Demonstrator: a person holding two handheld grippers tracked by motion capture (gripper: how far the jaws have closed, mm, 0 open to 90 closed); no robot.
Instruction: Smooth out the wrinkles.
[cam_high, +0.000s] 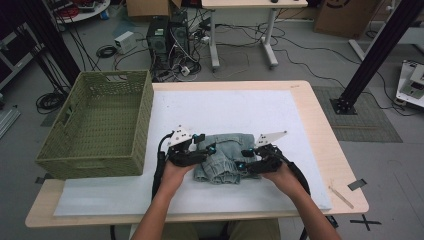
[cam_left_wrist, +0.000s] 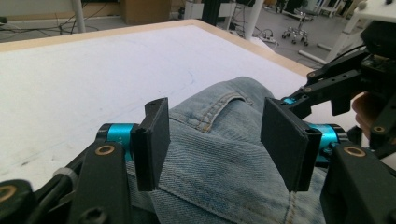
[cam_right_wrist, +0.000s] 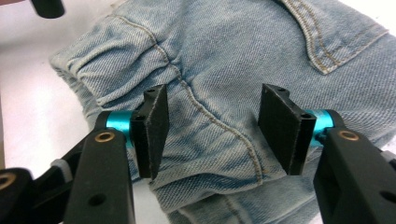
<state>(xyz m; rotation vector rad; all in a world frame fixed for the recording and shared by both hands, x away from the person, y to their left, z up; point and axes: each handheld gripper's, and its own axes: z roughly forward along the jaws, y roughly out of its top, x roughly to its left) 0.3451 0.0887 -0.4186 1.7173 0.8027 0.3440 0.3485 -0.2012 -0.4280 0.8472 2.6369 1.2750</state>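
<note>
Claws (cam_high: 205, 148) (cam_high: 242, 159) both spread over folded jeans (cam_high: 223, 159), long axis toward the table's far edge.

A wooden desk (cam_high: 320, 135) is carrying a white sheet (cam_high: 240, 110); folded jeans (cam_high: 222, 157) and a green basket (cam_high: 100, 125) are lying on the sheet

My left gripper (cam_high: 202, 143) and right gripper (cam_high: 248, 157) are showing black bodies, flat black jaws on teal collars, and brass-coloured pivot screws. Each is wearing a pale three-cornered plate on top and trailing a black cable. My forearms are going bare, with no sleeves.
</note>
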